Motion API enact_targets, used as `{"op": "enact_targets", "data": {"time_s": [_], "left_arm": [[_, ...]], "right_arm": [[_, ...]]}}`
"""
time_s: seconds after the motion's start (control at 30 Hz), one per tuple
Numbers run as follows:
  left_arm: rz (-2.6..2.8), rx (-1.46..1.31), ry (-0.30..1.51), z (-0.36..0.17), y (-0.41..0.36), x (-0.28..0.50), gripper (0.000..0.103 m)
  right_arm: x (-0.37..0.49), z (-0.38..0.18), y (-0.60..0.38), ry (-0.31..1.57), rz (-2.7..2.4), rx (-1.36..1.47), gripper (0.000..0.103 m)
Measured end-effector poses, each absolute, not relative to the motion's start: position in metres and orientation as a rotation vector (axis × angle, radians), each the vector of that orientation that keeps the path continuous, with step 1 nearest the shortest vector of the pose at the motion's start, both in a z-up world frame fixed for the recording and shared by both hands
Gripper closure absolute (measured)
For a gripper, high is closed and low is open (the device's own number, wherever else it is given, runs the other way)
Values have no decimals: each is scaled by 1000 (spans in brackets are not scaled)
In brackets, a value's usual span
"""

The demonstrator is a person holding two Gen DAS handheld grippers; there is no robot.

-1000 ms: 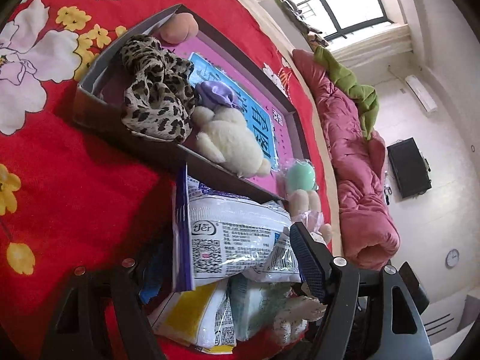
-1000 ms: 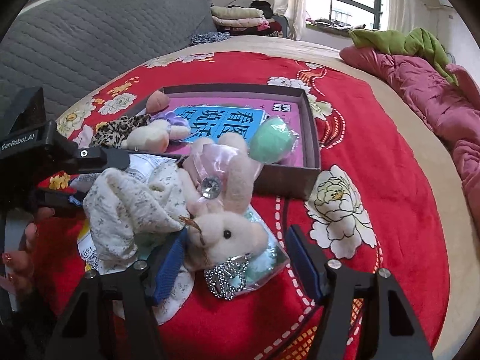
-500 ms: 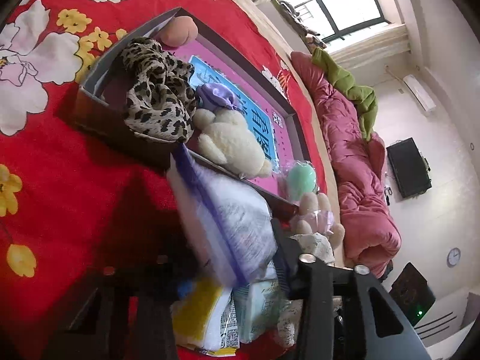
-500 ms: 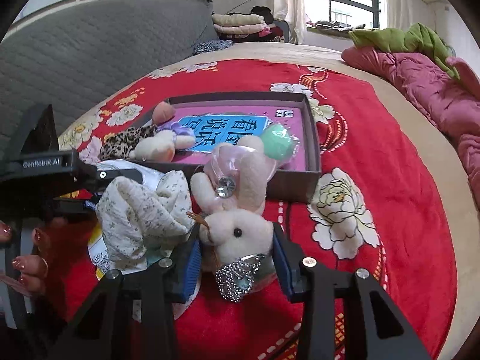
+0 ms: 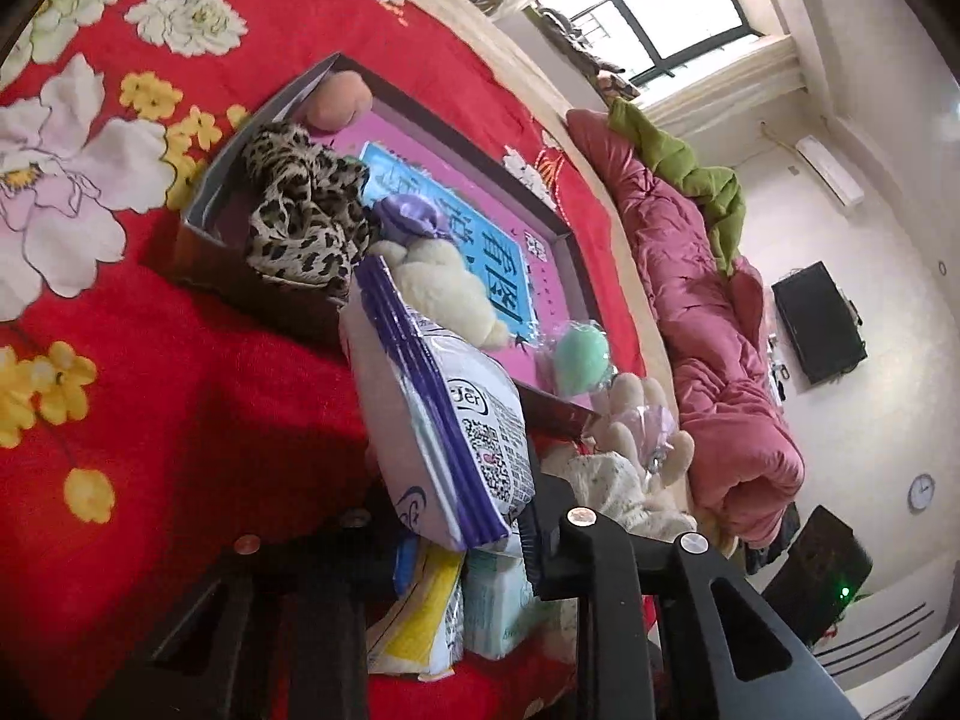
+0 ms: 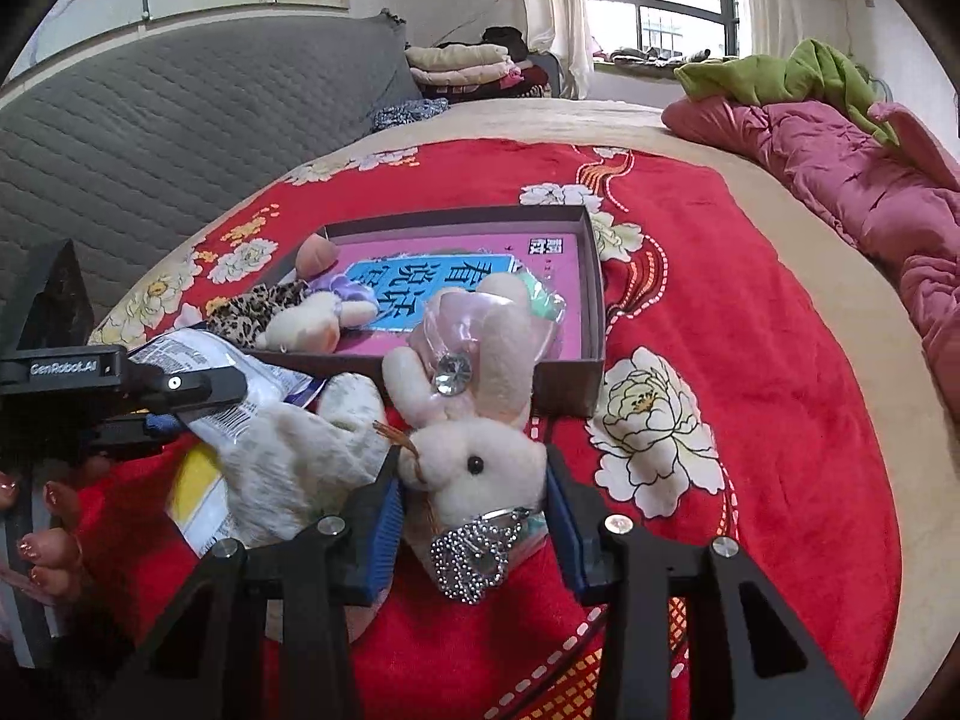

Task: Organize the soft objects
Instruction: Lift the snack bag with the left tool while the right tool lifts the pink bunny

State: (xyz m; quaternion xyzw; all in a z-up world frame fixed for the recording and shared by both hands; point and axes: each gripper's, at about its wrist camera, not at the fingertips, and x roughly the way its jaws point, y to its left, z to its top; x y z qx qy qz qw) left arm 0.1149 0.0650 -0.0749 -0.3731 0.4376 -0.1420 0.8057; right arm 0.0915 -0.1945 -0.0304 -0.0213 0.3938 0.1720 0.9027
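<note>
Both grippers clamp soft items just in front of the shallow box [image 6: 591,324] on the red floral blanket [image 6: 750,396].

The left gripper [image 5: 456,516], whose jaws have just been closing, pinches a white-and-purple tissue pack [image 5: 444,420] (tilted up on edge). The right gripper [image 6: 474,504] squeezes the plush rabbit [image 6: 474,462] by the head, its ears reaching over the box's near wall; a leopard-print scarf [image 5: 300,216] lies in the box.

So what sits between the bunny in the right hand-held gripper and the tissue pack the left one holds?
A crumpled cream floral cloth lies between the bunny and the tissue pack, seen in the right wrist view.
</note>
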Motion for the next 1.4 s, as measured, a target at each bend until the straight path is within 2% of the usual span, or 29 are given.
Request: {"op": "enact_targets", "data": {"time_s": [0.4, 0.87, 1.4], "left_arm": [[-298, -739, 870, -47, 72, 95, 81], [-237, -651, 753, -8, 78, 78, 81], [-101, -386, 740, 28, 52, 79, 81]], "right_arm": [[87, -13, -200, 760, 346, -27, 60], [80, 12, -202, 697, 334, -8, 60], [80, 33, -199, 646, 388, 39, 60]]}}
